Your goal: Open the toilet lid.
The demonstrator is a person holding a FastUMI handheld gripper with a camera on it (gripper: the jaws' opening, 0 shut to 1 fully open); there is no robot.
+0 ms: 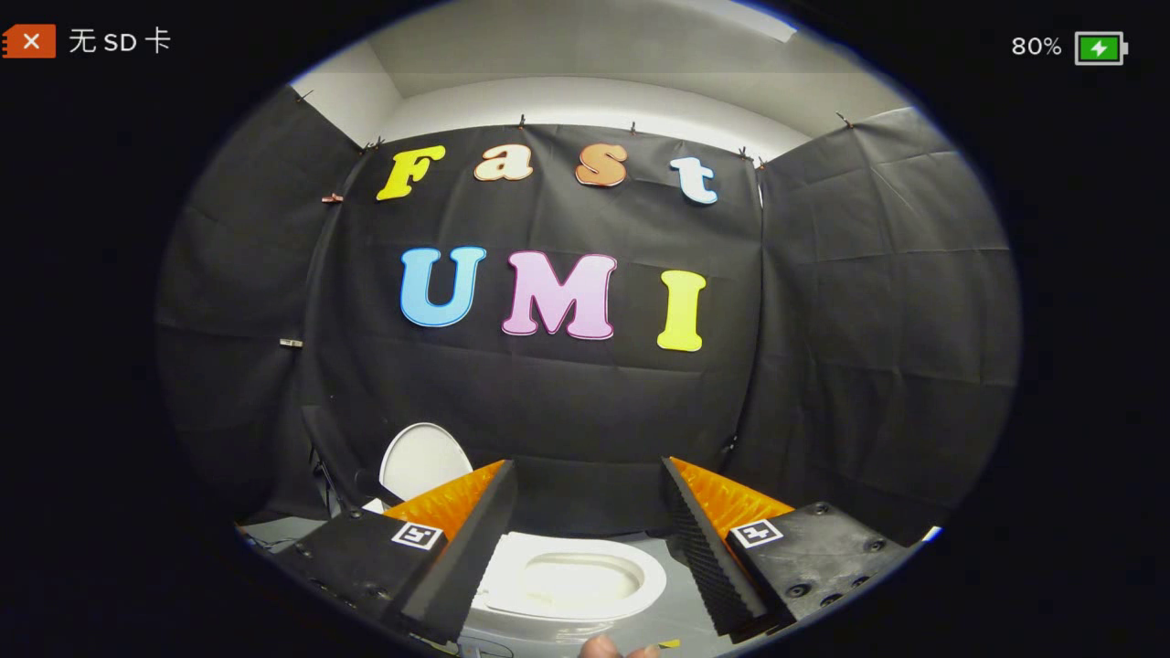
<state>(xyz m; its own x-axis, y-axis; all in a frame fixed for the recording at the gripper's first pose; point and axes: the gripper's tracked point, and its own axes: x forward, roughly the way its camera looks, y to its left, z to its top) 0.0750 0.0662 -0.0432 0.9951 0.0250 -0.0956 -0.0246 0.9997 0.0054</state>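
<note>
Fingers (494, 521) spread wide, gripping nothing.
The toilet lid (422, 460) stands raised beyond the left finger; the open toilet seat (571, 580) lies between both fingers, clear of them. Booth wall (868, 366) well beyond.

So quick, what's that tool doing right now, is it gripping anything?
Tool: open, holding nothing; its fingers are spread apart above the toilet bowl, with the raised toilet lid beyond its left finger.
</note>
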